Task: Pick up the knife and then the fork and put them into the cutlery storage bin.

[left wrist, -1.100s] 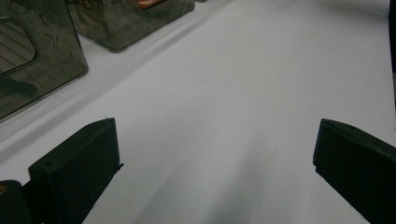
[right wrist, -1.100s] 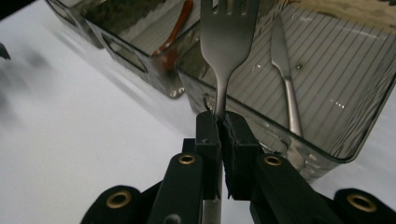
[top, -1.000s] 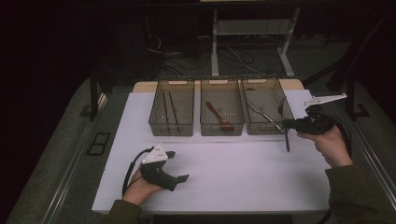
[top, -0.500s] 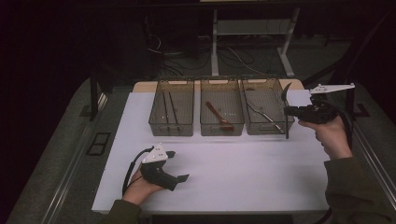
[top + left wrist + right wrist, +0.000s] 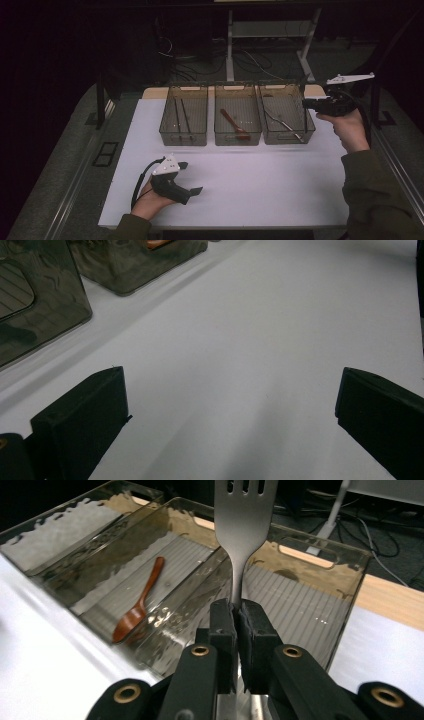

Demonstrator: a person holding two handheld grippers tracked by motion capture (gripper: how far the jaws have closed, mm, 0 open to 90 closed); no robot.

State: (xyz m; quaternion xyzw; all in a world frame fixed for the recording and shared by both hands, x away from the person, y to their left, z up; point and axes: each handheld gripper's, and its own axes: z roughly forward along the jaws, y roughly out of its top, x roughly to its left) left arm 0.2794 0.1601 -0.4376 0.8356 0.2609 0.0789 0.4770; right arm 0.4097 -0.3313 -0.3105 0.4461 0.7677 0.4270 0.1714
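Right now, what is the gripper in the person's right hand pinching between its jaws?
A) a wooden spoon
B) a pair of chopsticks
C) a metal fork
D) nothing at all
C: in the right gripper view the right gripper has its jaws closed on the neck of a metal fork, tines pointing up, held above the right-hand tray, while the wooden spoon lies in the middle tray.

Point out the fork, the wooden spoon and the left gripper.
fork (image 5: pixel 243 525), right gripper view, neck below the tines.
wooden spoon (image 5: pixel 131 619), right gripper view, bowl.
left gripper (image 5: pixel 191 177), high view, between its fingertips.
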